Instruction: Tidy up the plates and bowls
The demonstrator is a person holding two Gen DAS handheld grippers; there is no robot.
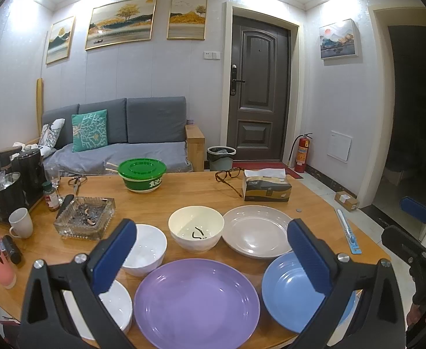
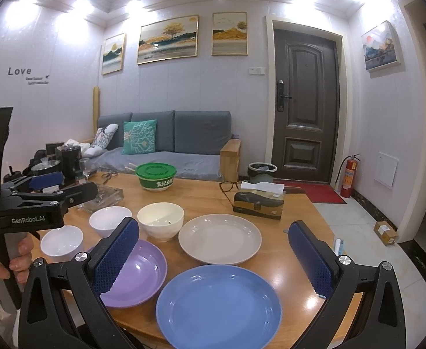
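On the wooden table (image 1: 155, 200) lie a purple plate (image 1: 197, 302), a blue plate (image 1: 297, 296), a beige plate (image 1: 256, 231), a cream bowl (image 1: 196, 228) and two white bowls (image 1: 147, 248) (image 1: 117, 305). My left gripper (image 1: 210, 253) is open and empty, above the purple plate. My right gripper (image 2: 213, 256) is open and empty, above the blue plate (image 2: 218, 305), with the beige plate (image 2: 220, 238), purple plate (image 2: 139, 273), cream bowl (image 2: 160, 221) and white bowls (image 2: 109, 221) (image 2: 62, 241) beyond. The left gripper also shows in the right wrist view (image 2: 53, 186).
A green lidded bowl (image 1: 141, 174), tissue box (image 1: 266, 187), glasses (image 1: 227, 174), glass ashtray (image 1: 85, 218), white mug (image 1: 21, 222), kettle set (image 1: 15, 183) and a toothbrush (image 1: 348, 229) stand around the dishes. A sofa (image 1: 125, 142) is behind the table.
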